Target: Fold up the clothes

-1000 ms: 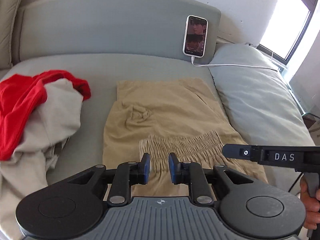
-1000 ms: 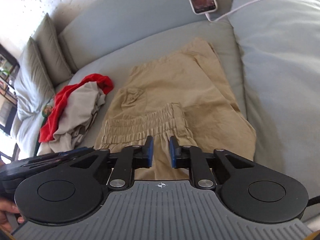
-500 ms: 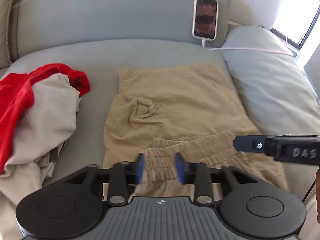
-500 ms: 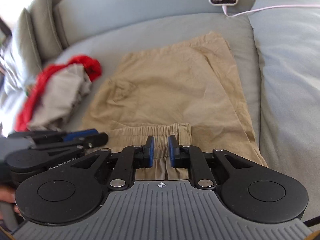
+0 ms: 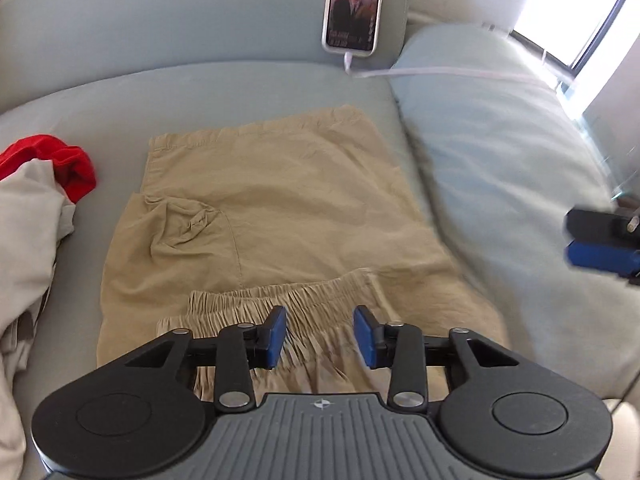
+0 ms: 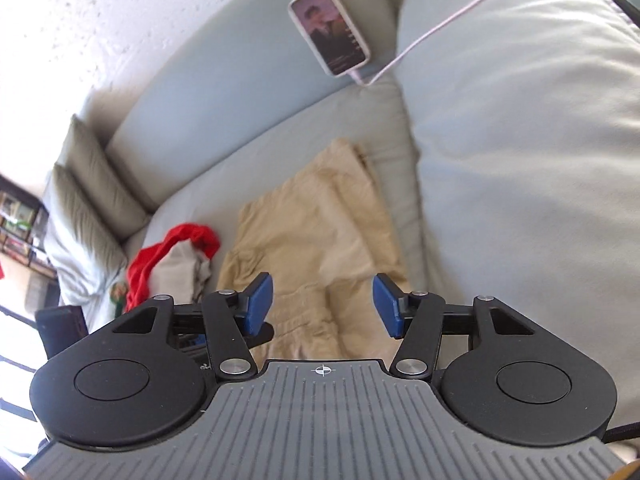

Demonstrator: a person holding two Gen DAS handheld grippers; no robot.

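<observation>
I see one pair of tan shorts (image 5: 276, 216) spread flat on the sofa seat (image 5: 224, 96), waistband folded over at 6 o'clock. My left gripper (image 5: 320, 336) and right gripper (image 6: 322, 306) both gape, holding nothing. One clothes pile (image 5: 36, 208) lies at 9 o'clock, one phone (image 5: 352, 8) at 12. Only my right view shows two cushions (image 6: 92, 200).

A phone (image 5: 352, 7) with a lit screen leans upright against the grey sofa backrest (image 5: 160, 20) at the top of the frame. A pale cable (image 5: 452, 74) runs from its bottom edge rightward across a light cushion (image 5: 500, 152). Two olive pillows (image 6: 92, 184) stand at the left of the right wrist view.
</observation>
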